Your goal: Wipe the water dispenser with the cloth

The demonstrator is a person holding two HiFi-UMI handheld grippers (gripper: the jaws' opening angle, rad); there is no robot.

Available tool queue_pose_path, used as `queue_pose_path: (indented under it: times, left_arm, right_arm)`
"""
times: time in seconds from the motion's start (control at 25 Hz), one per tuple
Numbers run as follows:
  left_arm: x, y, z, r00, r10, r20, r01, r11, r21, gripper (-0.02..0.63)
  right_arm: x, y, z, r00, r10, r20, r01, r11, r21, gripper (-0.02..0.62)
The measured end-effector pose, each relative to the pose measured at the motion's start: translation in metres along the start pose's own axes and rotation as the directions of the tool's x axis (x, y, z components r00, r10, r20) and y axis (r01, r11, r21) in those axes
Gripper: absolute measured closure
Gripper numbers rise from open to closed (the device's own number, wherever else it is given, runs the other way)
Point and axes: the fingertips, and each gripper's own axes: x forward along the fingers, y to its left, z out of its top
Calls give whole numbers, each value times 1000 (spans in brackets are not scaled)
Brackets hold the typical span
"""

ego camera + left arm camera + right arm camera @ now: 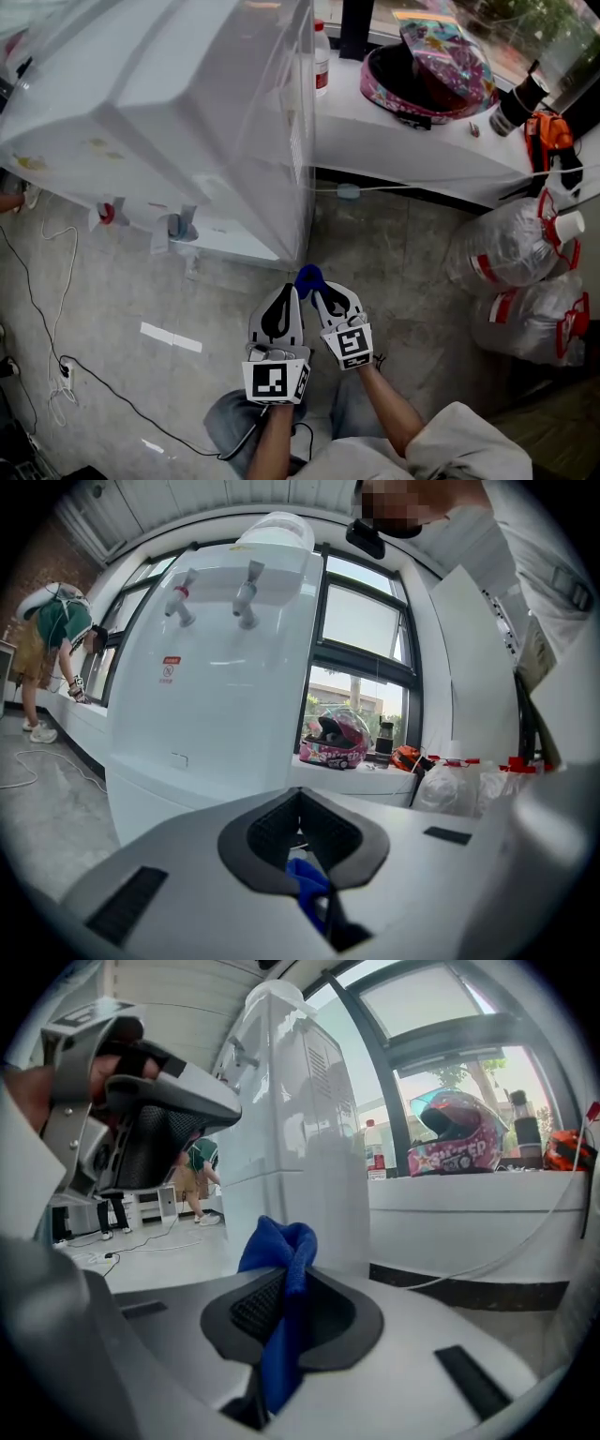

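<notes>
The white water dispenser [187,103] stands ahead and to the left, its two taps [178,225] on the front face; it also shows as the dispenser [225,696] and the dispenser [300,1138]. Both grippers hang side by side low over the floor near its right front corner. A blue cloth [308,277] bunches at their tips. My right gripper [286,1307] is shut on the cloth [281,1269], which sticks up past its jaws. My left gripper [302,855] is shut too, with a small fold of the cloth [305,881] caught in its jaws.
A white window ledge [412,141] on the right carries a pink helmet [427,70] and a bottle [322,58]. Bags of plastic bottles [511,248] stand below it. Cables [47,309] trail over the floor at left. A person [52,639] bends far off.
</notes>
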Motion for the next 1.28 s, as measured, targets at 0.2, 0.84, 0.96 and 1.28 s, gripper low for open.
queue_pose_path:
  times: [0.2, 0.84, 0.96, 1.28]
  left_arm:
    - [-4, -2, -3, 1000, -3, -3, 3, 1000, -1, 594]
    - [2, 5, -8, 1000, 4, -7, -5, 999, -39, 594]
    - [3, 7, -10, 1000, 7, -8, -7, 999, -43, 594]
    - [-1, 10, -13, 1000, 7, -18, -8, 998, -63, 594]
  right_arm:
    - [18, 0, 8, 1000, 6, 22, -6, 1000, -12, 546]
    - [105, -84, 31, 997, -72, 26, 73, 996, -52, 546]
    - [134, -116, 40, 994, -101, 29, 102, 994, -50, 546]
    - [196, -176, 57, 989, -143, -27, 141, 987, -73, 546]
